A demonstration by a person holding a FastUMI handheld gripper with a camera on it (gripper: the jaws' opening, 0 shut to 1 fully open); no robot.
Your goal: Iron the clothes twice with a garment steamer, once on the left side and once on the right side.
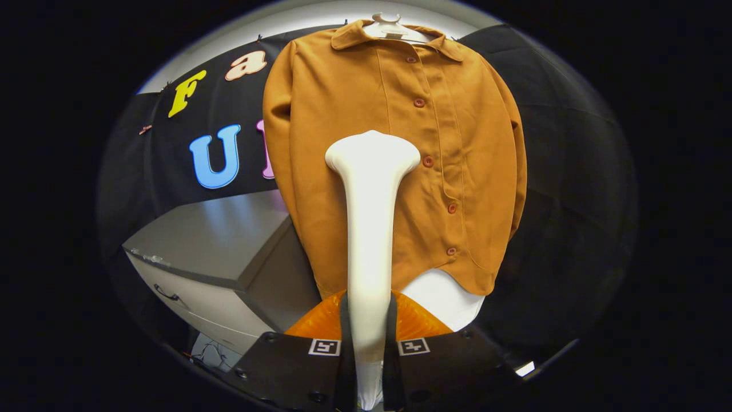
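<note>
Against the booth's dark wall hangs a mustard button-front shirt (394, 154) on a pale hanger (389, 27). Before the shirt's lower left panel stands the white garment steamer (370, 229), its flared head overlapping the fabric beside the button row; contact cannot be confirmed. Below the shirt, the gripper (369, 355) is clamped on the steamer's handle, one finger on each side. Left of the shirt sits a grey cabinet (223, 252) with a drawer handle.

Black cloth wall (560, 171) of the booth under a pale lit band (320, 17), with a grey drawer cabinet (217, 252) standing before it, lower left.
</note>
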